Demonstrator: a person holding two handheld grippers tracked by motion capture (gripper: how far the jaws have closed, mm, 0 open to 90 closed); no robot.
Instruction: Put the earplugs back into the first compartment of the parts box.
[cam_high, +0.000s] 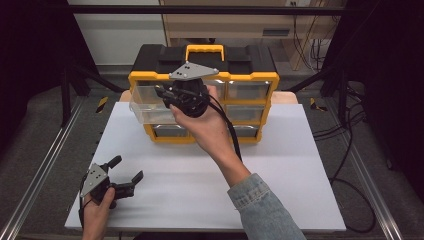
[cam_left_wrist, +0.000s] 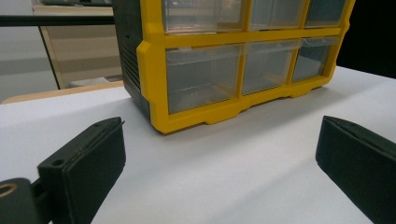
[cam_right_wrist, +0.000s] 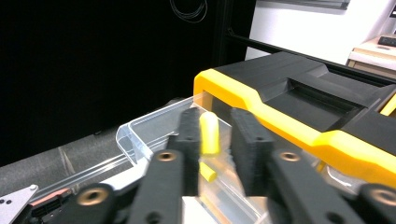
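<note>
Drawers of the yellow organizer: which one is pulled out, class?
The clear drawer at the left end of the organizer, middle row, below the right gripper. It juts past the frame; the others sit flush.

your work surface is a white board, lying flat and square to you, on a light wooden tabletop whose edge shows past the board's far corners. an aluminium rail runs along the grey floor on your left, a matching rail on your right. a strip of yellow-and-black tape sits near the far left corner, another near the far right. black cables lie loose on the floor beyond the right rail. a black crossbar spans the far side, before a wooden cabinet.
</note>
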